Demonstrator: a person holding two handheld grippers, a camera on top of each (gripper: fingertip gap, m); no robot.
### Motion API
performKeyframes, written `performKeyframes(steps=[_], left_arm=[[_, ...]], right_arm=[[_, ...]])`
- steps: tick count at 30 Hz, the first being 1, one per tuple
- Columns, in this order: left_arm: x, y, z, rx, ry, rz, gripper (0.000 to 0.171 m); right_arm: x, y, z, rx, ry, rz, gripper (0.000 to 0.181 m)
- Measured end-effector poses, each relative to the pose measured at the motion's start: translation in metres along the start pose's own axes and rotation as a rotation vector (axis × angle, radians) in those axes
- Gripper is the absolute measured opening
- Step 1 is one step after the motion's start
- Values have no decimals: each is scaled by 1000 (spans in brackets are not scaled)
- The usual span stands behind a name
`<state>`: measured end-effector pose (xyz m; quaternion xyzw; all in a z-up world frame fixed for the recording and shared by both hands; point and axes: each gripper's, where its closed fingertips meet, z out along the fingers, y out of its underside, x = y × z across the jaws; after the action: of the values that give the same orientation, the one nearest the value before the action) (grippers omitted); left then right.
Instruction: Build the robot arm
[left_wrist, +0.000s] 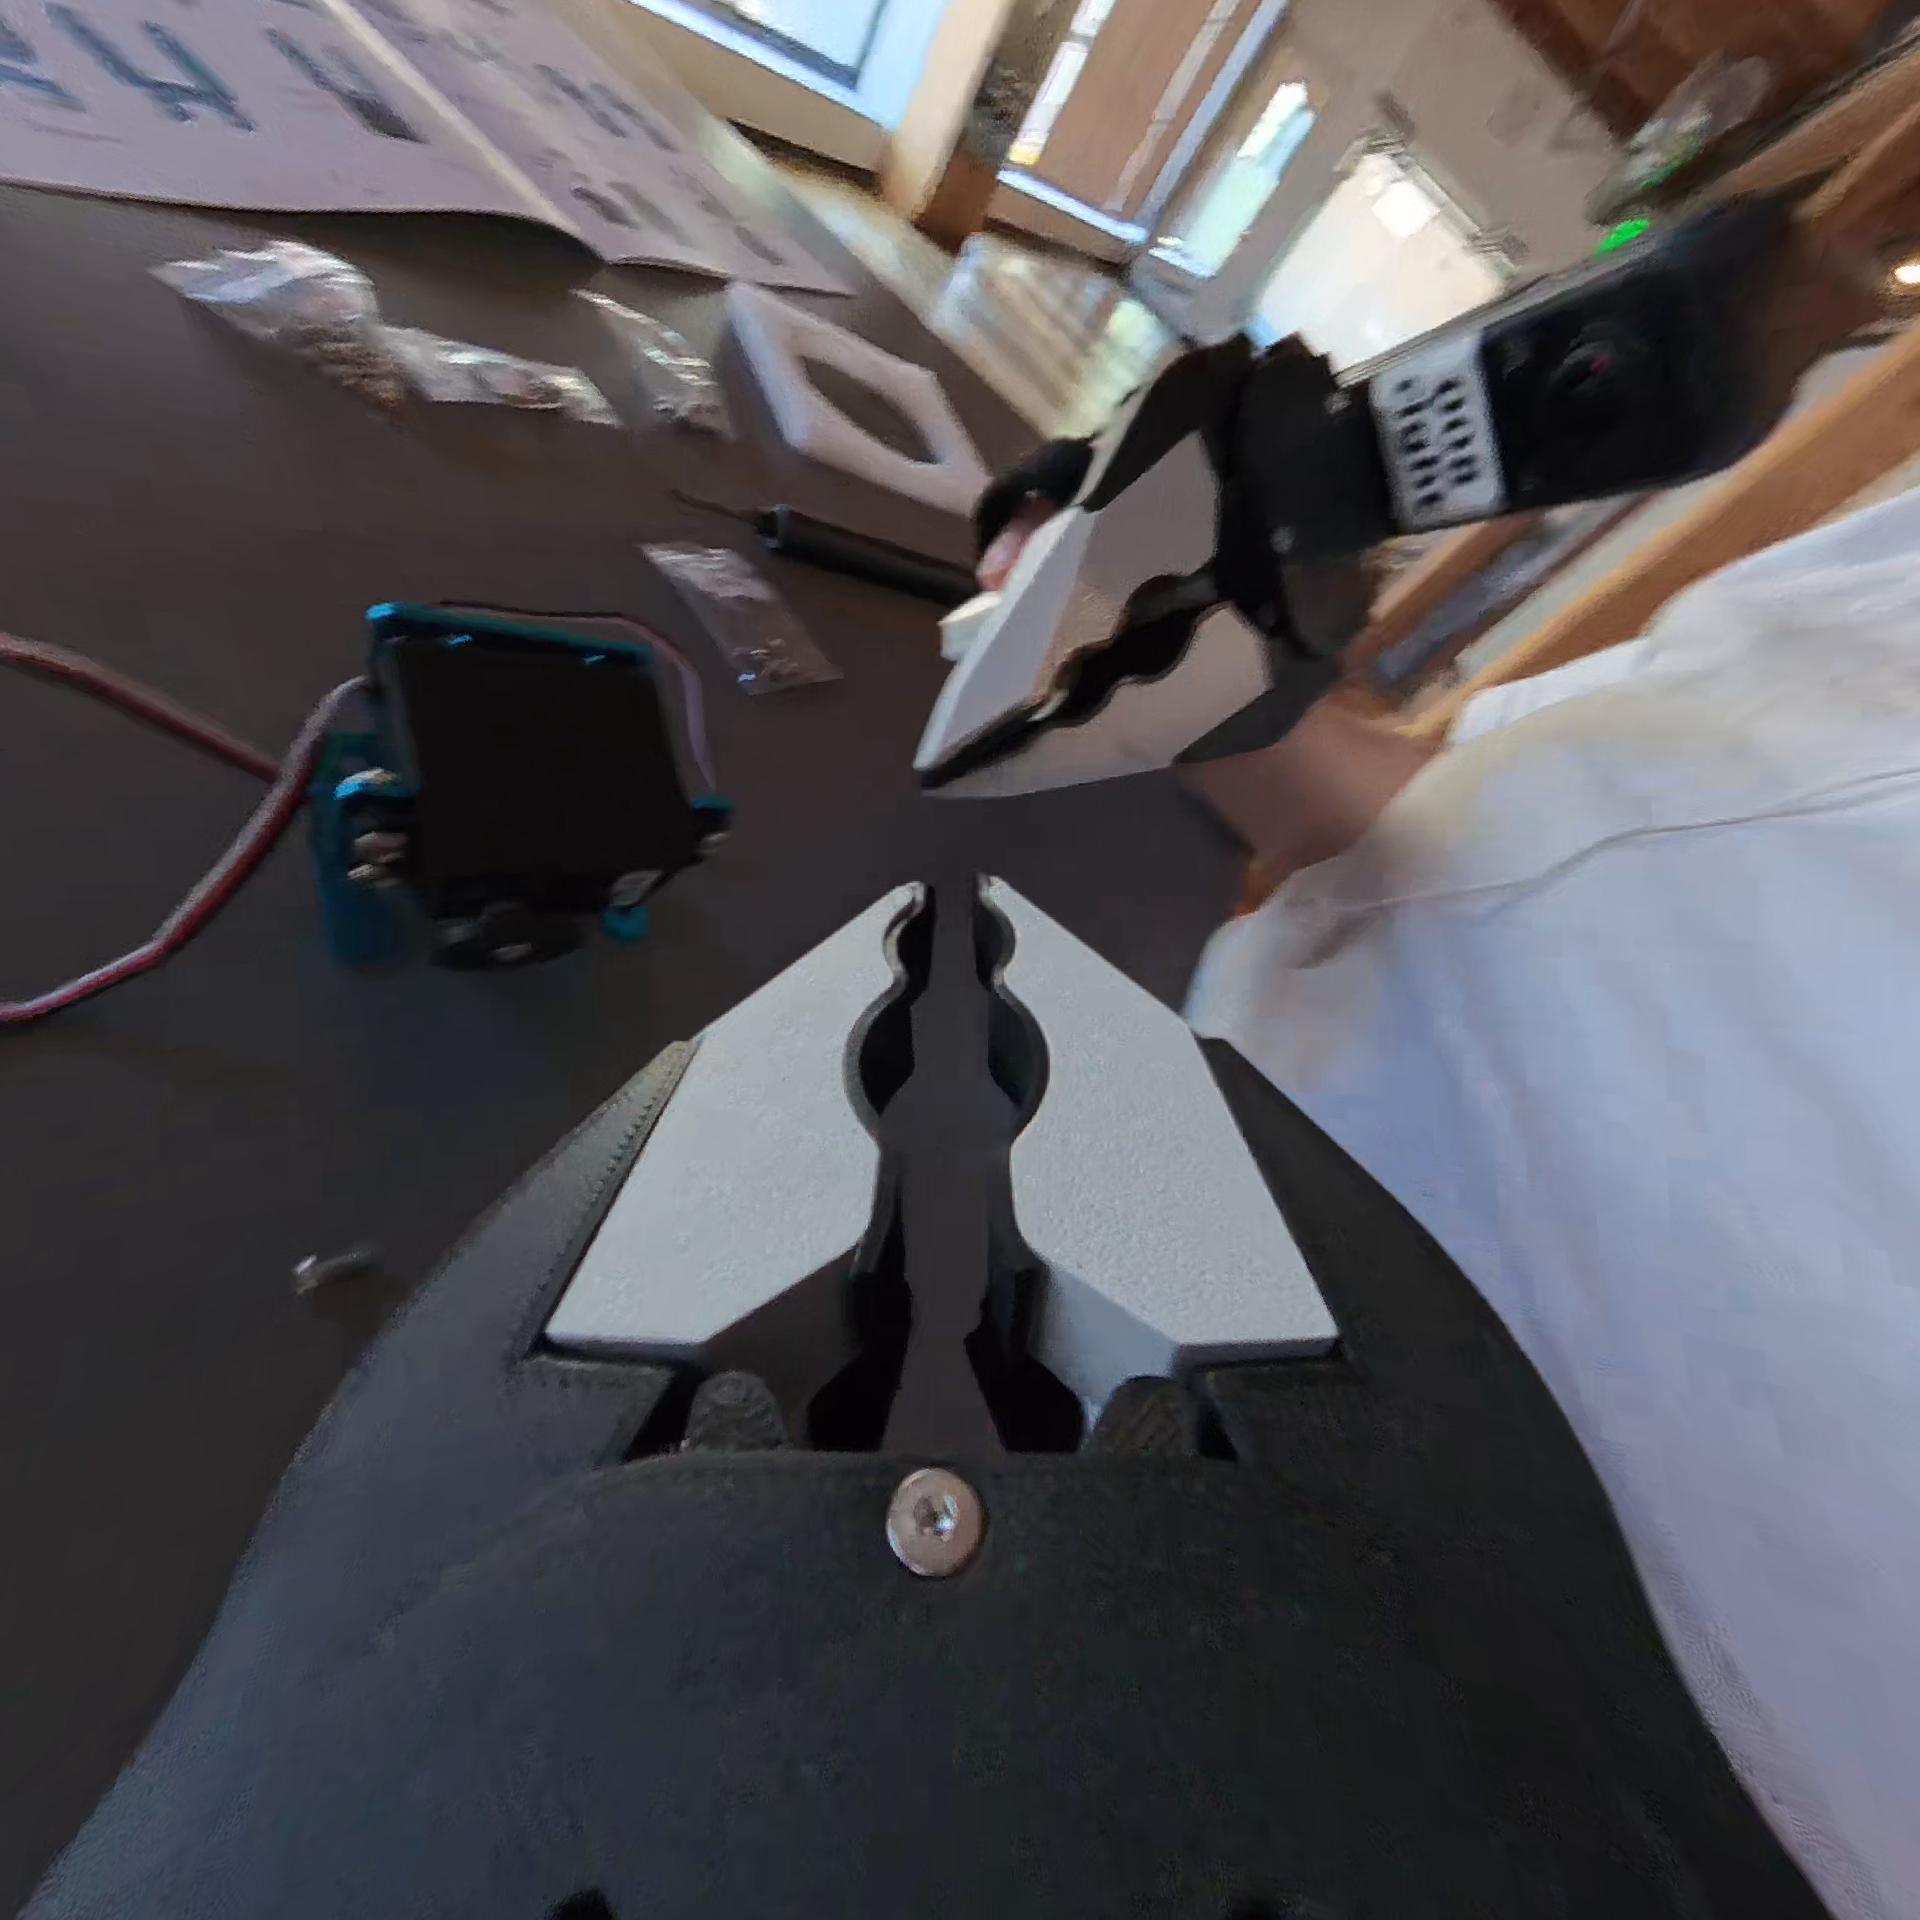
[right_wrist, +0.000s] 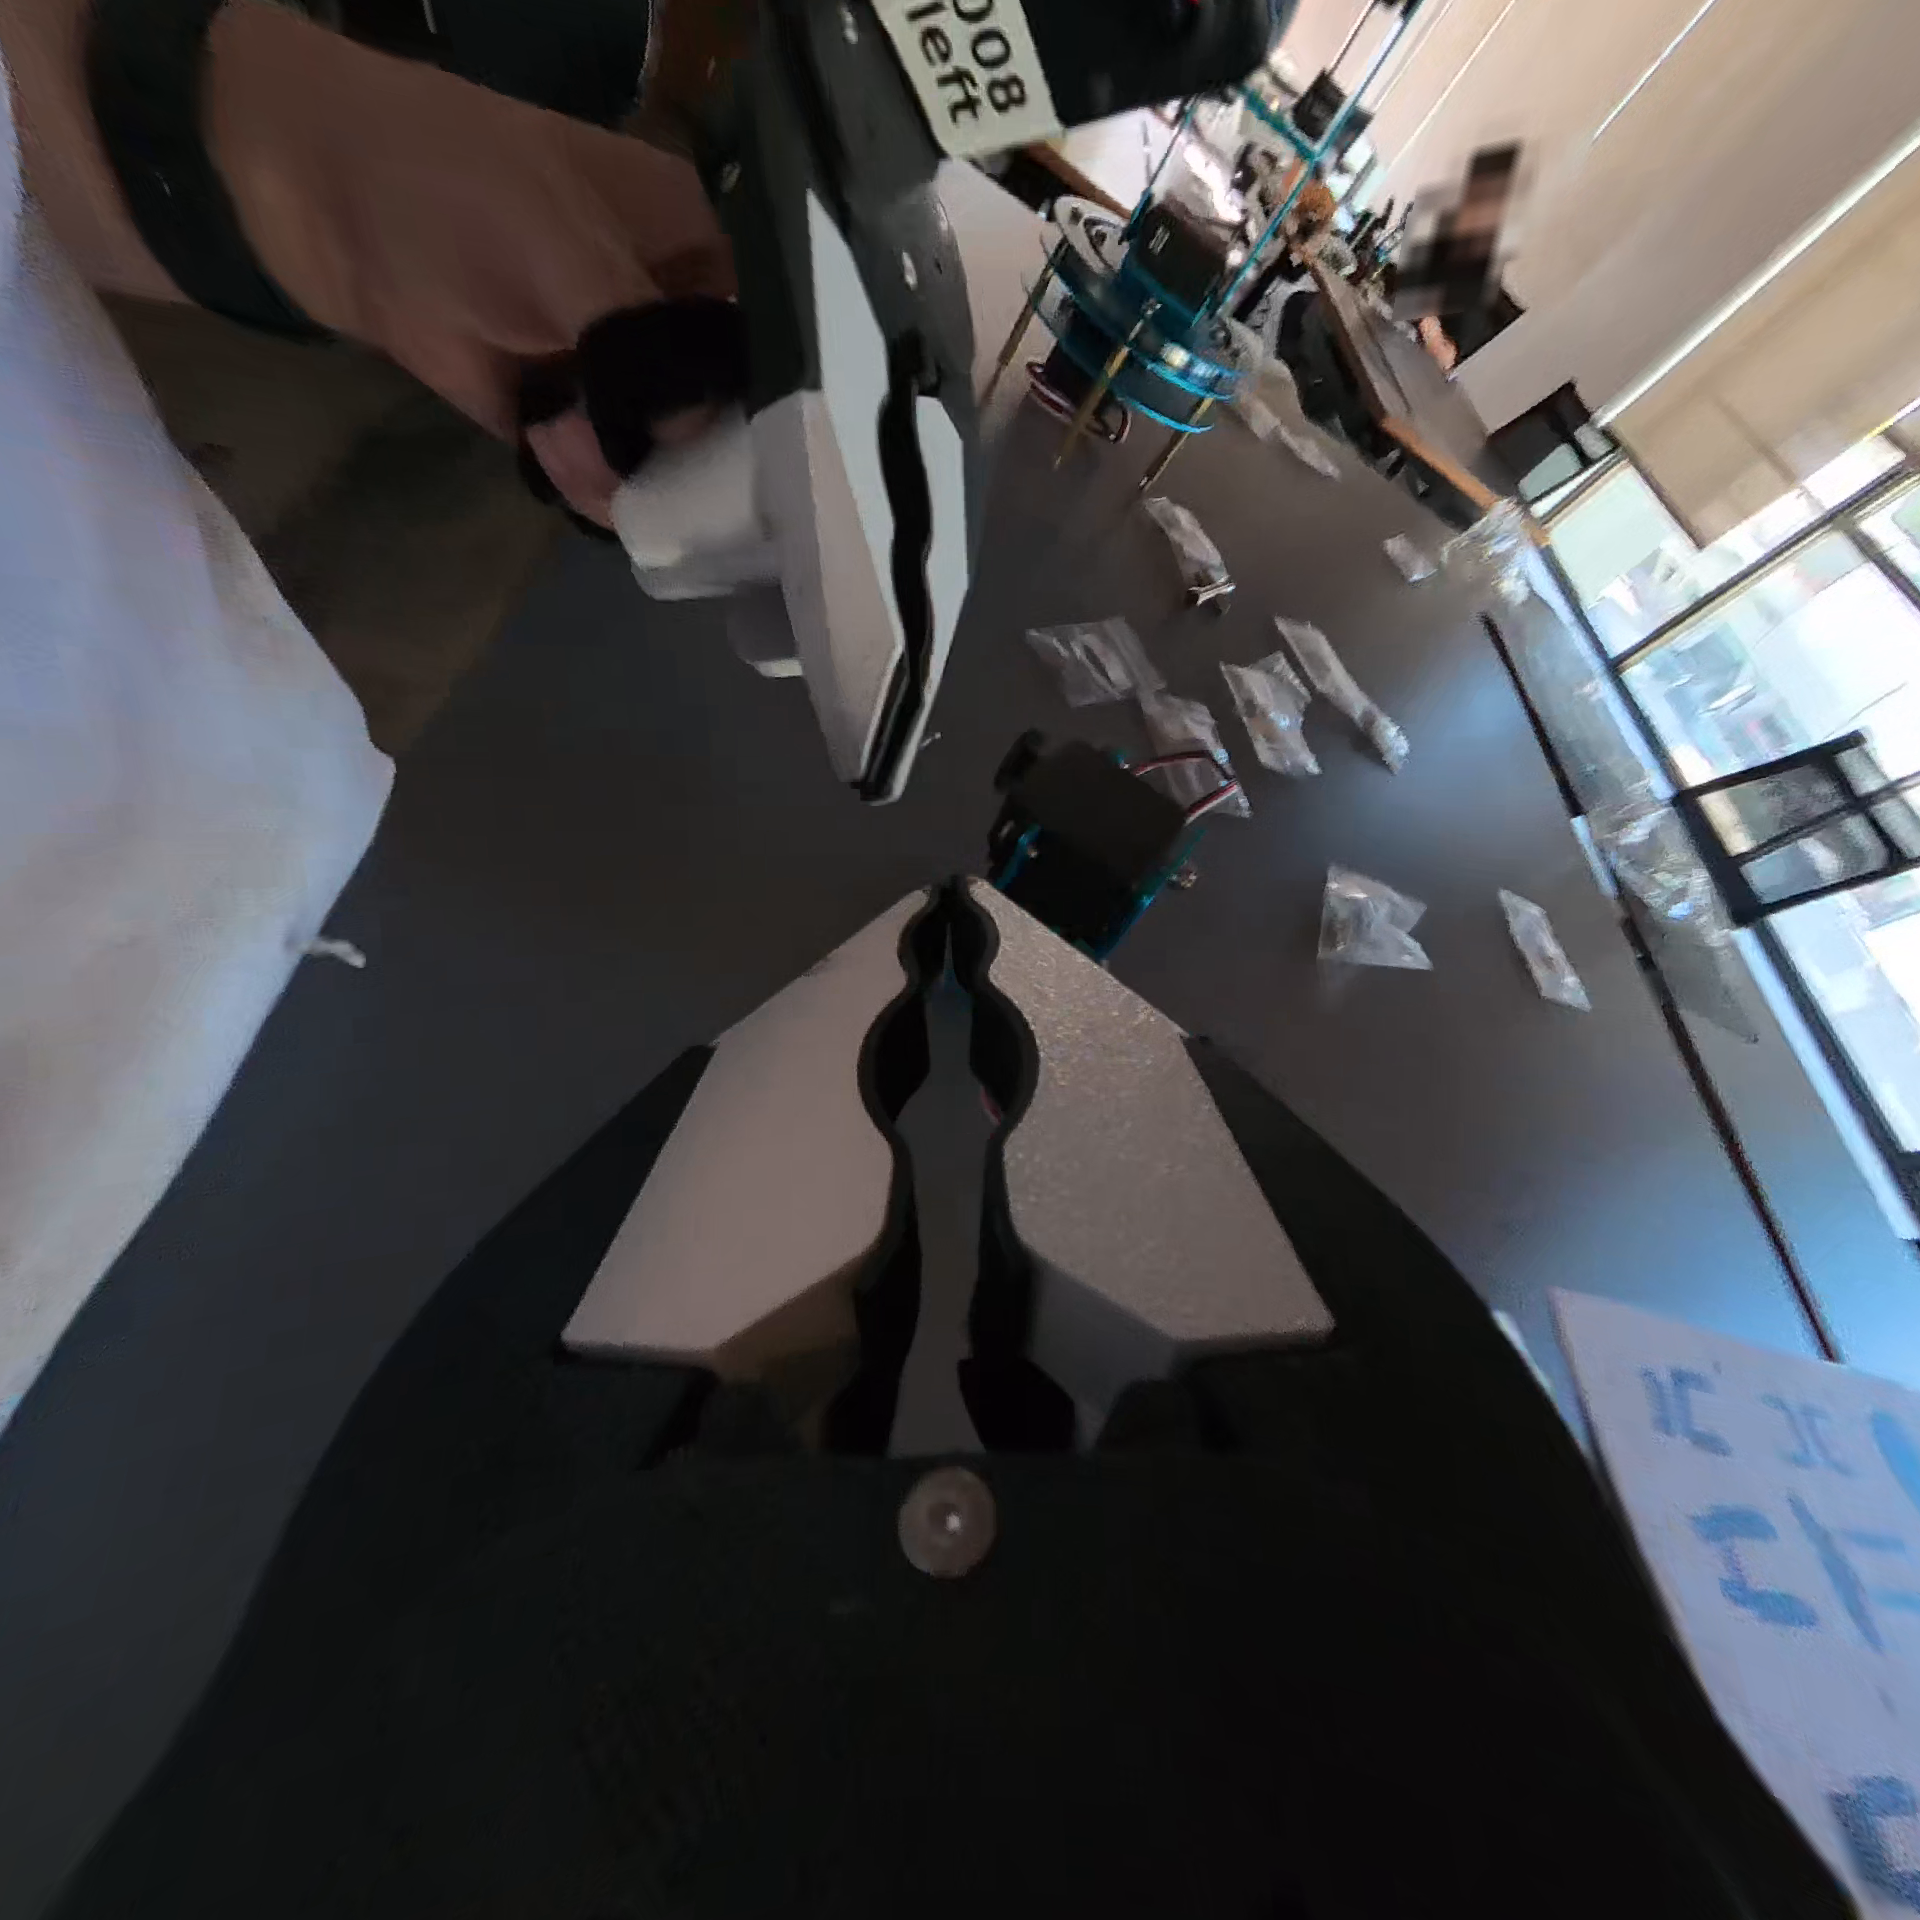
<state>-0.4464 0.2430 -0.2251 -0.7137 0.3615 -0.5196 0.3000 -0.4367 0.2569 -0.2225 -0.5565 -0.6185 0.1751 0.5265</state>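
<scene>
Both grippers hang in the air above the dark table (left_wrist: 208, 1091), tips turned toward each other, neither touching anything.

Left gripper (left_wrist: 951, 894): jaws nearly together with a narrow gap at the tips, nothing between them. Right gripper (right_wrist: 954, 891): jaws pressed together at the tips, nothing held.

Landmark: the black servo unit in a blue bracket (left_wrist: 520, 779), lying on the table with red and white leads trailing from it. The right gripper's tips sit just short of it in the right wrist view; the left gripper is near it but clearly apart, and to one side.

Beyond the servo unit lie several small clear parts bags (right_wrist: 1273, 707). Farther off, a dark screwdriver (left_wrist: 862, 551) and a white foam frame (left_wrist: 852, 405). A loose screw (left_wrist: 332, 1268) rests nearer than the servo unit. Printed cardboard (left_wrist: 312, 114) lies at the far edge.
</scene>
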Motion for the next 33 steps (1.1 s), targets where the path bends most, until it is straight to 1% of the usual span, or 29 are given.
performKeyframes(steps=[2,4,6,9,11,13,15,16,19,21,24,27,33], left_arm=[[-8,6,-2,15,-74,15,7],[-13,13,-4,22,-130,14,6],[-12,17,-4,-10,-139,26,5],[-17,17,-6,-62,-189,90,5],[-21,17,-6,-69,-208,121,5],[-24,18,-5,-76,-208,120,4],[-30,20,-5,-81,-236,126,5],[-32,20,-6,-79,-245,132,5],[-35,15,-9,-52,-261,151,6],[-36,12,-11,-31,-258,150,6],[-33,9,-13,-1,-240,150,6],[-31,8,-15,17,-242,174,6],[-30,10,-13,4,-259,207,6]], right_arm=[[-3,1,1,10,-37,51,0],[-2,8,2,-19,-42,68,0],[1,19,3,-65,-43,95,0],[-4,30,0,-114,-133,187,2],[-7,30,-7,-96,-201,274,8],[-9,32,-14,-94,-253,410,22],[-19,29,-18,-91,-310,515,28],[-25,28,-18,-100,-327,528,28],[-46,35,-16,-219,-354,487,29],[-53,38,-15,-258,-345,444,28],[-59,38,-10,-253,-356,408,23],[-62,43,-6,-283,-384,420,21],[-67,45,-3,-299,-409,381,15]])
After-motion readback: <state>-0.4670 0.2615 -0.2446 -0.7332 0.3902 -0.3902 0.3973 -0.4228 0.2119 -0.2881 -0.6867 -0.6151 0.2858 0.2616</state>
